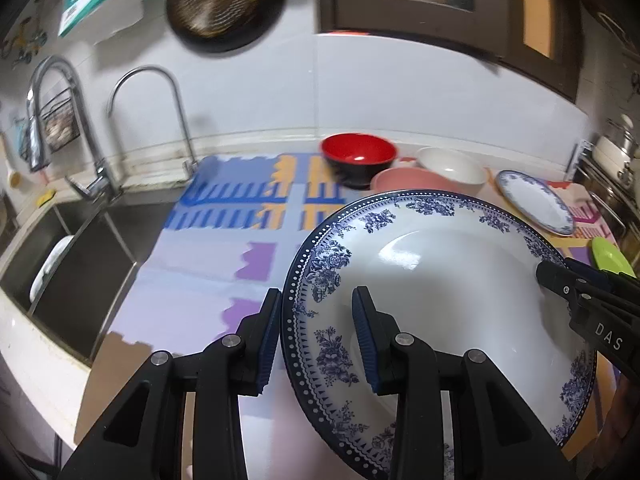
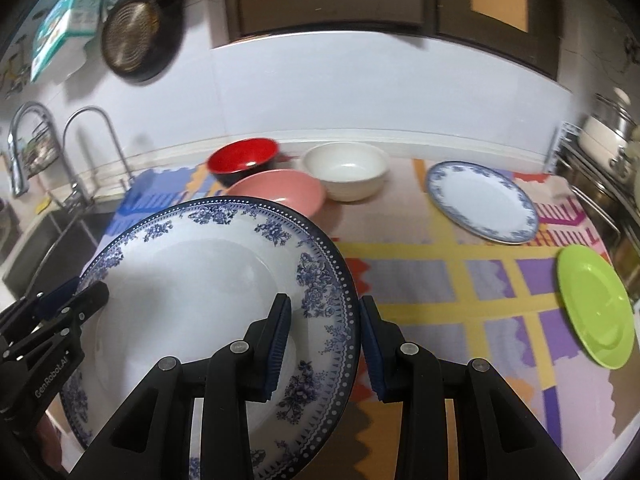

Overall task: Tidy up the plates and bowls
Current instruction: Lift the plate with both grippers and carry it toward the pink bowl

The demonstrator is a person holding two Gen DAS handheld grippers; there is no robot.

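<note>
I have the large blue-floral plate (image 1: 440, 280) lifted over the table (image 2: 440, 280), the left gripper (image 1: 316, 336) clamped on its left rim and the right gripper (image 2: 326, 344) on its right rim, both sets of jaws narrow on the china. The table wears a patchwork mat (purple, yellow, blue). At the back wall sit a red bowl (image 2: 244, 158), a pink bowl (image 2: 280, 190) and a white bowl (image 2: 346, 170); a smaller blue-rimmed plate (image 2: 482, 200) and a green plate (image 2: 596, 310) lie to the right. A steel sink (image 1: 80, 248) with two faucets is left, and a dark pan (image 1: 220, 0) hangs above.
</note>
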